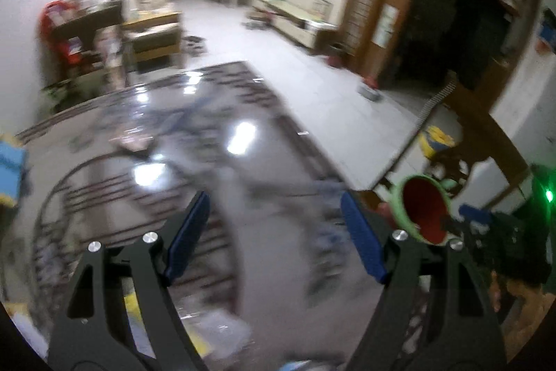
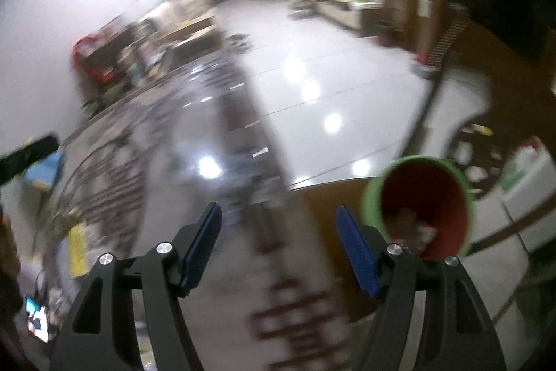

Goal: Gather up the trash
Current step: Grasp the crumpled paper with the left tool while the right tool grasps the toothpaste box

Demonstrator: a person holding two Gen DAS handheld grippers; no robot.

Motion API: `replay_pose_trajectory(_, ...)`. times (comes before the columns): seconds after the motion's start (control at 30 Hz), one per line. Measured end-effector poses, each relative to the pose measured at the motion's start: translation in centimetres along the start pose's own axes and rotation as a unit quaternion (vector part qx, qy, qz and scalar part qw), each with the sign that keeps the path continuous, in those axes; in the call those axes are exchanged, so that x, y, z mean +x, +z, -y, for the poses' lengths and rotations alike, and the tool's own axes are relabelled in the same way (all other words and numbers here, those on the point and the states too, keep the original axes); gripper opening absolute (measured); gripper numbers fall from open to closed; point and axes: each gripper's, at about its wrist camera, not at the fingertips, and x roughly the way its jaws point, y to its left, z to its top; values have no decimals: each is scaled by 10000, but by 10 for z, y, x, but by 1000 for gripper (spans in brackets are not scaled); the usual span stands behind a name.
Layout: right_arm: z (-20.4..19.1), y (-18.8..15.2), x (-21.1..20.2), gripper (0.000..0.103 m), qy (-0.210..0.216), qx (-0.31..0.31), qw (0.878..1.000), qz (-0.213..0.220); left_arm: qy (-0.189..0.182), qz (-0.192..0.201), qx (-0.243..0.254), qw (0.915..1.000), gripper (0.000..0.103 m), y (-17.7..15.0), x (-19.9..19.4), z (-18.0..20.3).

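Our left gripper point(image 1: 274, 235) and right gripper point(image 2: 278, 246) are both spread, holding nothing. The bin point(image 2: 417, 207) at three o'clock could tip if we bump it.

You hold both grippers level and forward, the left gripper point(image 1: 276, 233) and the right gripper point(image 2: 278, 246) each with blue-padded jaws spread wide apart, gripping nothing between their fingers.

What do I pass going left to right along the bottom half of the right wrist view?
Blue block → yellow wrapper → right gripper, open → green bin with red inside → white container.
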Motion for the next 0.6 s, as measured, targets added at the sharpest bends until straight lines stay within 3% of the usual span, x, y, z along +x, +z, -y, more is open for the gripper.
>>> replay_pose_trajectory(0.17, -99, -22, 28, 67, 822, -681, 9928, -544, 537, 40, -525, 9972, 75, -19, -30, -83)
replay_pose_trajectory(0.33, -205, -57, 42, 60, 1750, -1487, 9673, -1079, 863, 2, -966, 9916, 75, -36, -43, -143)
replay_pose_trajectory(0.43, -254, -79, 52, 60, 1925, -1987, 9518, -1329, 1001, -38, -1170, 9881, 75, -47, -46, -177)
replay_pose_trajectory(0.6, -298, -100, 75, 61, 1876, -2399, 9384, -1634, 1082, -74, -1473, 9831, 75, -61, -46, -215)
